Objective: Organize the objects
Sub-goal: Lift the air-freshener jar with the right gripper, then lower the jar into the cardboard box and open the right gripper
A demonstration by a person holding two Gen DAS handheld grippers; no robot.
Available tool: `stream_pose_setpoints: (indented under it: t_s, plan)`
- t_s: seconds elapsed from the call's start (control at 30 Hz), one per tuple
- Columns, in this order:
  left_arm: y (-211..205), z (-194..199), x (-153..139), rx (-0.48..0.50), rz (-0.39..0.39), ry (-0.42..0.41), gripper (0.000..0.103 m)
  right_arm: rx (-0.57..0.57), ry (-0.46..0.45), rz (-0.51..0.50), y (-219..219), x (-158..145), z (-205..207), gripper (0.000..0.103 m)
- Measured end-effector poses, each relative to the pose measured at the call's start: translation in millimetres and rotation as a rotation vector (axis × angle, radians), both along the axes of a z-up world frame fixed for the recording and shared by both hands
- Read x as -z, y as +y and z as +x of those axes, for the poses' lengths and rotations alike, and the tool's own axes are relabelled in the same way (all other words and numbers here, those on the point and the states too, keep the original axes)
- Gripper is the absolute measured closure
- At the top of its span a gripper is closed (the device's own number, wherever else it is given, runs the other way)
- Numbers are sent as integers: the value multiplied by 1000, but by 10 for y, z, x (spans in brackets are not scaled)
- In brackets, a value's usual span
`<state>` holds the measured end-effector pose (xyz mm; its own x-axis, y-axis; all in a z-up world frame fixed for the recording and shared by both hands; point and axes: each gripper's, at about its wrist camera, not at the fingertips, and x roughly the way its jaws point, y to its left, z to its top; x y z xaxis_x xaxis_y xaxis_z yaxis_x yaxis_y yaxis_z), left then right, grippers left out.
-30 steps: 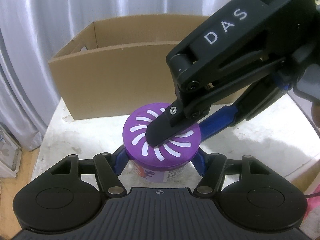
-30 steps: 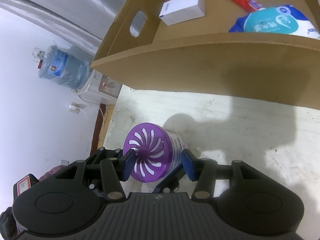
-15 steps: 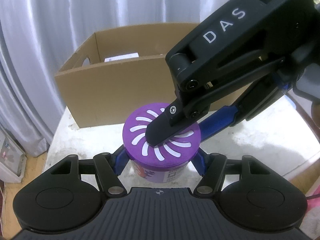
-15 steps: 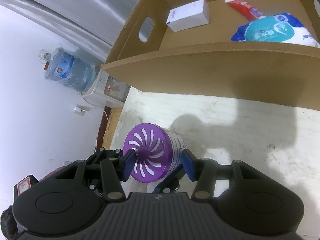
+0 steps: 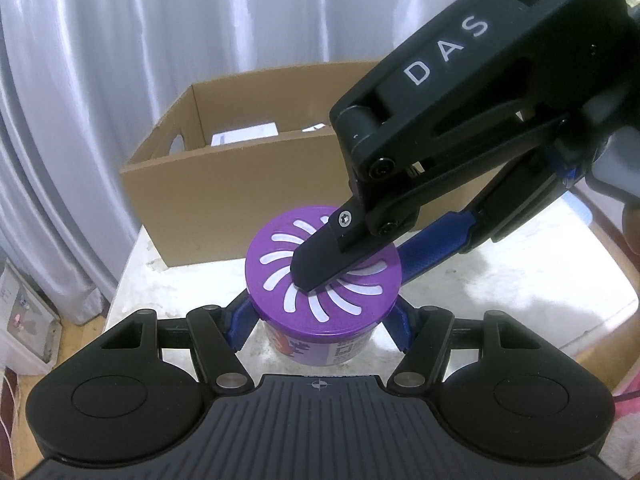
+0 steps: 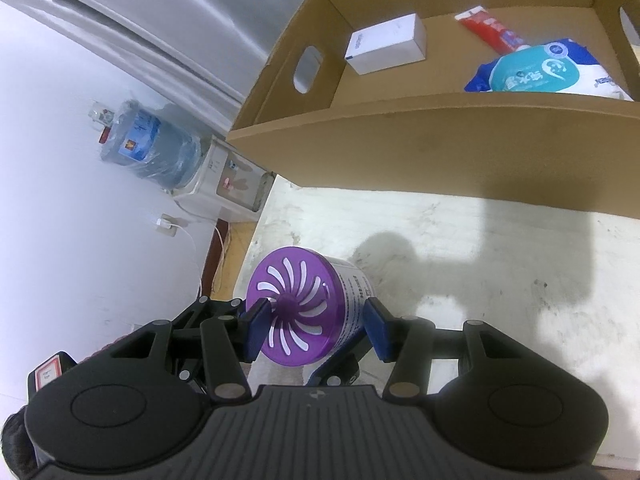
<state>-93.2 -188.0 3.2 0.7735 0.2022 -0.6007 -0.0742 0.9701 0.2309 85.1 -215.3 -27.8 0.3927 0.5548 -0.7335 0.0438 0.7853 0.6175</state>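
Note:
A purple-lidded air freshener can [image 5: 322,280] with white swirl slots is held off the white table, also shown in the right wrist view [image 6: 298,308]. My left gripper [image 5: 320,320] is shut on its sides just under the lid. My right gripper [image 6: 316,326] is shut on it top to bottom; one black fingertip [image 5: 320,264] lies on the lid. An open cardboard box [image 5: 248,188] stands behind, and the right wrist view looks into the box [image 6: 420,136].
In the box lie a white carton [image 6: 386,44], a red tube [image 6: 490,30] and a blue wipes pack [image 6: 548,70]. White curtains [image 5: 120,60] hang behind. A water dispenser [image 6: 160,152] stands left of the white table [image 6: 500,280].
Both grippers have risen with the can held between them. The box now sits lower in both views, and more of its inside shows.

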Motion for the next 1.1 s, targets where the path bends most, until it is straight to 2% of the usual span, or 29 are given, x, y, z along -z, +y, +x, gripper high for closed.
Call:
stream_pose_setpoints:
  t_s: [0.23, 0.37, 0.6, 0.73, 0.87, 1.1]
  plan:
    - [-201, -188, -231, 2, 25, -38, 38, 8, -43, 2, -13, -169, -47, 48]
    - [-243, -116, -446, 17, 60, -67, 38, 10, -90, -1, -54, -370, 12, 48]
    - [-330, 238, -951, 30, 147, -119, 38, 18, -176, -19, -205, -830, 376, 48]
    - [-307, 565, -1174, 62, 184, -117, 38, 23, -190, -20, -345, -1000, 708, 48]
    - [-181, 1015, -1248, 87, 169, -48, 38, 29, -146, -21, -507, -966, 1155, 48]
    - [178, 1952, -994, 96, 84, 202, 37, 44, 35, -8, -726, -392, 1893, 48]
